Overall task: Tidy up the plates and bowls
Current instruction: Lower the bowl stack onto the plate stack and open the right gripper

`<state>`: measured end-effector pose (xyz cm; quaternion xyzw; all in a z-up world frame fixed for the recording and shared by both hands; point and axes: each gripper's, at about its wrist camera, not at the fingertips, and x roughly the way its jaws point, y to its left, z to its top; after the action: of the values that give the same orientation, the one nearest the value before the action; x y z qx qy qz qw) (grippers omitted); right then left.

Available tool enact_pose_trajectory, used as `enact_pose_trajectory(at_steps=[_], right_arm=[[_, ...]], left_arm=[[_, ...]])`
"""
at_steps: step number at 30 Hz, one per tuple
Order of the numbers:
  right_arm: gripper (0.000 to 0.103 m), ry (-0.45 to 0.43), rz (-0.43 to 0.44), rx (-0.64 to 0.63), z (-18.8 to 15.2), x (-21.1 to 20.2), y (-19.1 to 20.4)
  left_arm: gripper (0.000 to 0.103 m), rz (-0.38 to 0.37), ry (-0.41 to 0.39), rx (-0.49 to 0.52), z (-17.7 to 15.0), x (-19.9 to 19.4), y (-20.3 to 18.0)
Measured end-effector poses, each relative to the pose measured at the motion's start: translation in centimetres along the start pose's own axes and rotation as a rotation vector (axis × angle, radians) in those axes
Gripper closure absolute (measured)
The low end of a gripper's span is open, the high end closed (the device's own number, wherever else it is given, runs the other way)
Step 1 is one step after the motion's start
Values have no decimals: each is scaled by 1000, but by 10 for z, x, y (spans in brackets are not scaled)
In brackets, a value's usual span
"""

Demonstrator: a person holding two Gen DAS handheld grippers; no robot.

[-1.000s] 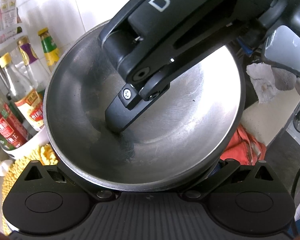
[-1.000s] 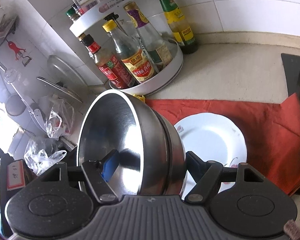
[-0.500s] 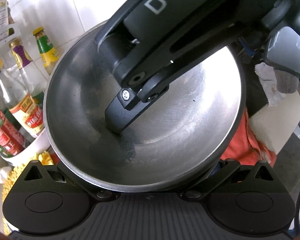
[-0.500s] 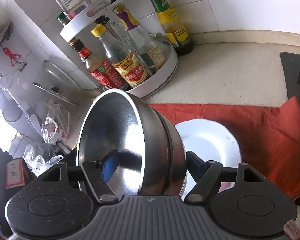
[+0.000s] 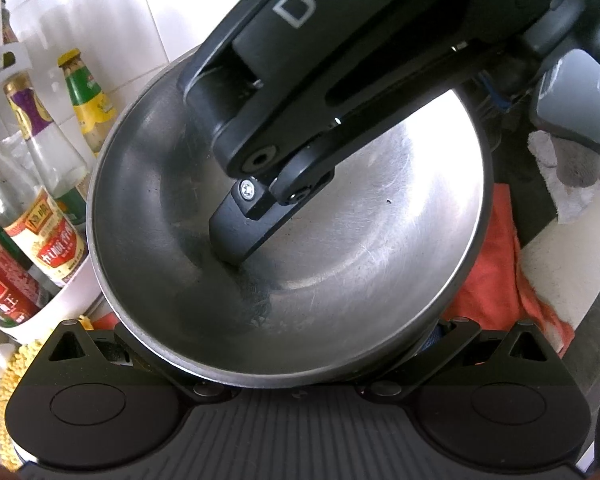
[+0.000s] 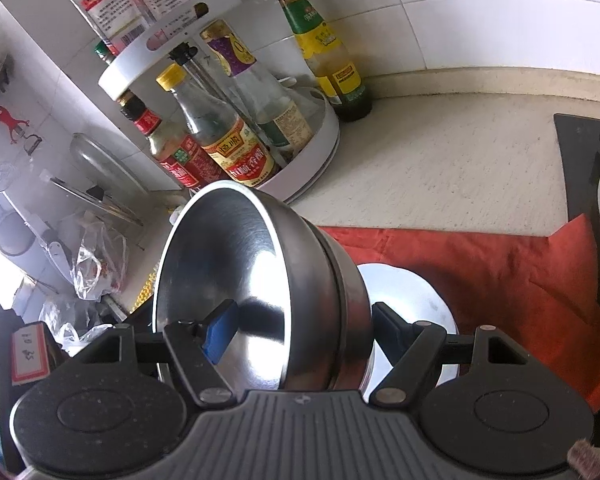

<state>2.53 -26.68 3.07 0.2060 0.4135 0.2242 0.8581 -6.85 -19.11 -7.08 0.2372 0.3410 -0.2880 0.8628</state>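
Observation:
My right gripper [image 6: 300, 330] is shut on nested steel bowls [image 6: 324, 292], tipped on edge: its blue-padded finger [image 6: 220, 332] is inside the inner bowl, the other finger outside. They hang above a white plate [image 6: 412, 296] on the red cloth [image 6: 500, 276]. In the left wrist view the steel bowl [image 5: 360, 240] fills the frame, with the right gripper's finger [image 5: 240, 236] pressed into it. My left gripper's fingertips are hidden under the bowl's rim, so I cannot tell their state.
A white turntable rack [image 6: 312, 156] of sauce bottles stands at the back left by the tiled wall; it also shows in the left wrist view [image 5: 48, 312]. A black stove [image 6: 596, 184] lies at the right. A yellow mat [image 5: 12, 368] lies left.
The bowls have stayed in the right gripper's grip while both grippers shifted slightly; the rack and the plate now sit further right and lower in the right wrist view.

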Motion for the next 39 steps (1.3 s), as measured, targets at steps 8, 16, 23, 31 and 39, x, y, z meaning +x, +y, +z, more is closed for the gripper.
enact_pose_trajectory(at_steps=[8, 16, 23, 31, 39], right_arm=[[35, 24, -3, 17, 0, 18, -9], [35, 28, -18, 21, -1, 26, -14], [35, 40, -22, 40, -8, 37, -24], [35, 30, -41, 36, -14, 43, -32], [35, 20, -37, 7, -13, 45, -31]], left_arm=[[0, -9, 15, 3, -9, 3, 0], [0, -21, 20, 1, -11, 2, -4], [0, -34, 32, 15, -17, 9, -5], [0, -47, 1, 1, -23, 14, -3], [0, -52, -21, 2, -32, 9, 3]])
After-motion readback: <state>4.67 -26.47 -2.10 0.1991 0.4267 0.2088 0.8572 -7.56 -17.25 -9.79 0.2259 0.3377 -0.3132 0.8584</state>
